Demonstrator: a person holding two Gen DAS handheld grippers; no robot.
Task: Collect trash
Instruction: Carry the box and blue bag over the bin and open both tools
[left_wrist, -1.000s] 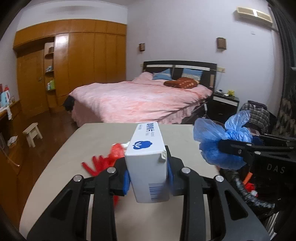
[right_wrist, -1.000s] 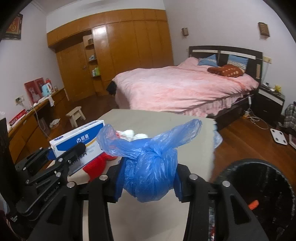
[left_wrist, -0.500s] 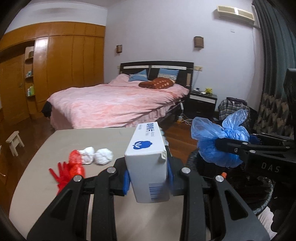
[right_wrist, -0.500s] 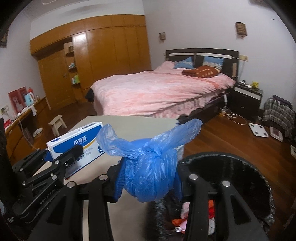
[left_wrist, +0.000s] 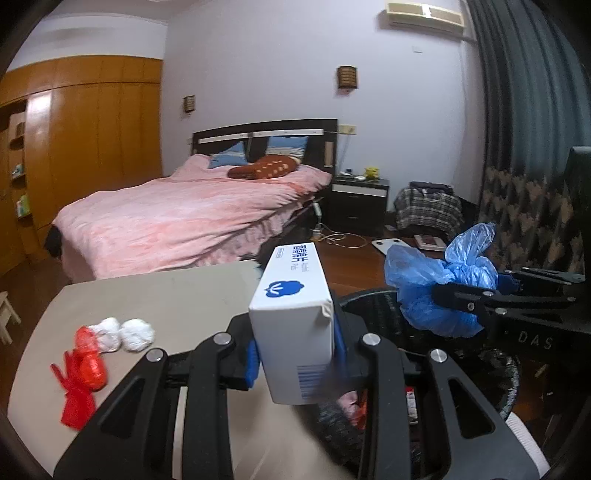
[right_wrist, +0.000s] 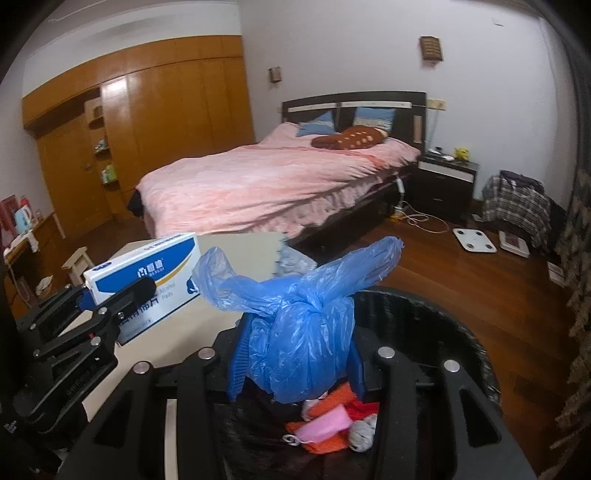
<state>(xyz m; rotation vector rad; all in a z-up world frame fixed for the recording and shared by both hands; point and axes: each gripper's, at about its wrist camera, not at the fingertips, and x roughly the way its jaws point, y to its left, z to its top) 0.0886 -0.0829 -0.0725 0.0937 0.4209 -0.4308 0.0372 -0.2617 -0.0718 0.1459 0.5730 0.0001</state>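
Note:
My left gripper (left_wrist: 295, 354) is shut on a white and blue cardboard box (left_wrist: 295, 314), held at the table's right edge beside the black trash bin (left_wrist: 495, 373). The same box (right_wrist: 147, 273) shows at the left of the right wrist view. My right gripper (right_wrist: 295, 369) is shut on a knotted blue plastic bag (right_wrist: 299, 332), which hangs over the open trash bin (right_wrist: 443, 325). That bag (left_wrist: 439, 291) appears on the right in the left wrist view. On the beige table (left_wrist: 166, 295) lie a red plastic bag (left_wrist: 83, 373) and two white paper balls (left_wrist: 123, 332).
The bin holds orange, pink and grey scraps (right_wrist: 332, 417). Beyond the table stand a pink bed (left_wrist: 184, 218), a dark nightstand (left_wrist: 360, 203) and a wooden wardrobe (left_wrist: 81, 147). A white scale (right_wrist: 474, 240) lies on the wooden floor.
Both grippers have swung to the right with their loads. The bin has come under the blue bag and beside the box, while the red bag and paper balls slid to the left.

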